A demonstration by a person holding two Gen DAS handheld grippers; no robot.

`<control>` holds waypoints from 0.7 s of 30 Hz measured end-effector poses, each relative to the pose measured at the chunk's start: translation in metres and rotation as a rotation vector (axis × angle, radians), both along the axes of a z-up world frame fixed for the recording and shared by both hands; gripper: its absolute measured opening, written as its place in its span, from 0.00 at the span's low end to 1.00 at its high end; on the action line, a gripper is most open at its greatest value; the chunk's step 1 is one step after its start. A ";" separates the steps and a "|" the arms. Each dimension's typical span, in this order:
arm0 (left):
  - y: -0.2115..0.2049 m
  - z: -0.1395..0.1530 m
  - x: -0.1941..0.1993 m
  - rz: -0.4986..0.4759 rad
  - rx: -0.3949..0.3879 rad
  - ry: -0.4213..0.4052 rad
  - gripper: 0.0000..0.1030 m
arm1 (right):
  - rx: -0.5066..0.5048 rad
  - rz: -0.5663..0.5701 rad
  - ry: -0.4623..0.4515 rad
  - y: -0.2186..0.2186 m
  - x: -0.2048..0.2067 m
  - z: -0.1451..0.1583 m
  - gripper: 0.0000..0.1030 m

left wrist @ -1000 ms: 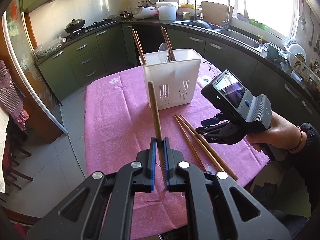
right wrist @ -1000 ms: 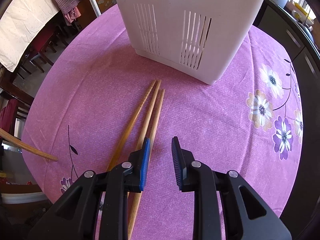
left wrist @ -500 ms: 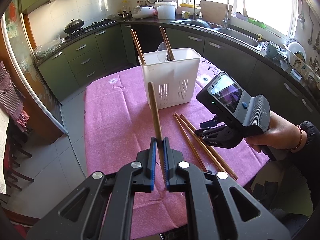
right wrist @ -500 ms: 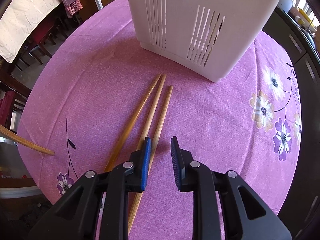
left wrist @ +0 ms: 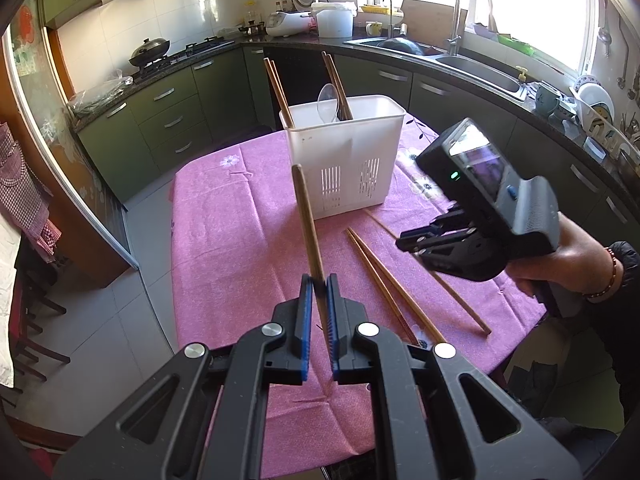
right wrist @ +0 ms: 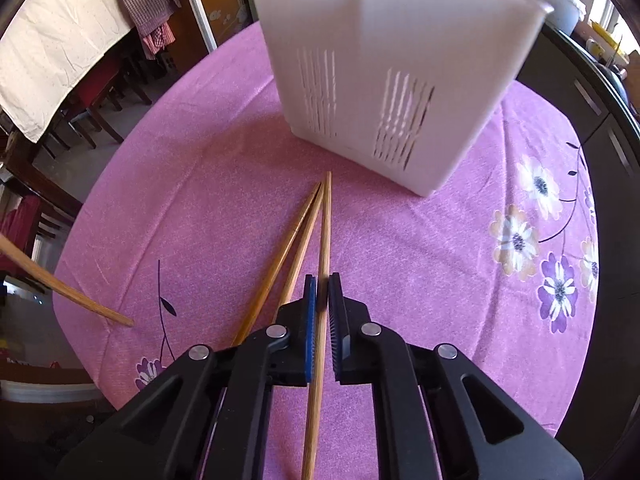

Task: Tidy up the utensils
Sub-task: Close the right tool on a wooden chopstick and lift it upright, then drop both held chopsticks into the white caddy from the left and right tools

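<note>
A white slotted utensil holder (left wrist: 344, 160) stands on the pink tablecloth (left wrist: 240, 240), with dark chopsticks (left wrist: 276, 88) and a clear spoon (left wrist: 328, 98) in it. My left gripper (left wrist: 318, 280) is shut on a dark chopstick (left wrist: 306, 216) that points up toward the holder. My right gripper (right wrist: 322, 280) is finishing closing, and its pads press on a light chopstick (right wrist: 326, 216) in front of the holder (right wrist: 380, 60). Two more light chopsticks (right wrist: 280, 256) lie on the cloth just left of it. In the left wrist view the right gripper (left wrist: 404, 242) hangs low over the cloth.
A person's hand (left wrist: 560, 264) holds the right gripper. The table's front edge (left wrist: 520, 332) is close to the loose chopsticks. Dark chairs (right wrist: 92, 112) stand off the table's left side. Kitchen counters with a sink (left wrist: 472, 64) run behind the table.
The right gripper's jaws closed from a wide gap onto the rightmost chopstick and it rose a little. The left gripper and its chopstick have not moved.
</note>
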State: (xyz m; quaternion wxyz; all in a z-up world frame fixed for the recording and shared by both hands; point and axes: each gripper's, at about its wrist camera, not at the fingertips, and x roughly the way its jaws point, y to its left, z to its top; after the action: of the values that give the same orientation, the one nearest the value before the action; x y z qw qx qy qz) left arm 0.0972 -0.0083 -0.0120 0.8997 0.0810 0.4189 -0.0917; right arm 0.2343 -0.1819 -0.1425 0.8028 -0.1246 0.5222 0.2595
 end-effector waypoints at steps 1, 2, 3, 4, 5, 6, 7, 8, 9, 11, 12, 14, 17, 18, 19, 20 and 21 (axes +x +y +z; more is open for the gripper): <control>0.000 0.000 0.000 0.001 0.001 0.000 0.07 | 0.028 -0.009 -0.023 -0.008 -0.003 0.012 0.07; 0.000 0.000 -0.001 0.001 0.001 0.001 0.07 | 0.058 -0.019 -0.050 -0.016 -0.007 0.025 0.07; 0.001 0.000 0.000 0.002 0.001 0.001 0.07 | 0.087 -0.029 -0.080 -0.025 -0.013 0.039 0.07; 0.002 0.000 -0.001 0.003 0.002 0.000 0.07 | 0.114 -0.039 -0.110 -0.033 -0.020 0.054 0.07; 0.003 0.000 -0.001 0.005 0.002 0.000 0.07 | 0.140 -0.048 -0.143 -0.040 -0.026 0.067 0.07; 0.003 0.000 0.000 0.006 0.002 0.000 0.07 | 0.166 -0.058 -0.179 -0.051 -0.034 0.080 0.07; 0.003 0.000 -0.001 0.008 0.003 0.000 0.07 | 0.183 -0.066 -0.212 -0.059 -0.043 0.092 0.07; 0.003 0.000 -0.001 0.010 0.004 -0.001 0.07 | 0.194 -0.071 -0.241 -0.068 -0.051 0.101 0.07; 0.003 0.000 -0.001 0.010 0.006 -0.001 0.07 | 0.207 -0.077 -0.264 -0.076 -0.059 0.109 0.07; 0.001 0.001 -0.002 0.009 0.010 -0.003 0.07 | 0.219 -0.084 -0.288 -0.091 -0.075 0.116 0.07; 0.001 0.001 -0.002 0.008 0.011 -0.003 0.07 | 0.220 -0.087 -0.295 -0.093 -0.080 0.117 0.07; 0.000 0.002 -0.002 0.007 0.013 -0.003 0.07 | 0.223 -0.090 -0.299 -0.098 -0.089 0.117 0.07; -0.001 0.002 -0.002 0.007 0.018 -0.004 0.07 | 0.229 -0.086 -0.300 -0.102 -0.093 0.116 0.07; -0.002 0.002 -0.003 0.006 0.021 -0.005 0.07 | 0.233 -0.083 -0.298 -0.103 -0.093 0.114 0.07; -0.002 0.002 -0.003 0.006 0.023 -0.005 0.07 | 0.235 -0.081 -0.298 -0.103 -0.095 0.112 0.07; -0.003 0.003 -0.003 0.005 0.024 -0.004 0.07 | 0.238 -0.082 -0.298 -0.103 -0.094 0.109 0.07; -0.003 0.003 -0.003 0.004 0.024 -0.003 0.07 | 0.241 -0.082 -0.299 -0.103 -0.094 0.109 0.07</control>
State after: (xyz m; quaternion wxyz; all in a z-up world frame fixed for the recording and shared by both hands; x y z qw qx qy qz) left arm 0.0938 -0.0113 -0.0087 0.8995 0.0913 0.4188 -0.0848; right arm 0.1402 -0.2851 -0.0330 0.8904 -0.0433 0.3670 0.2657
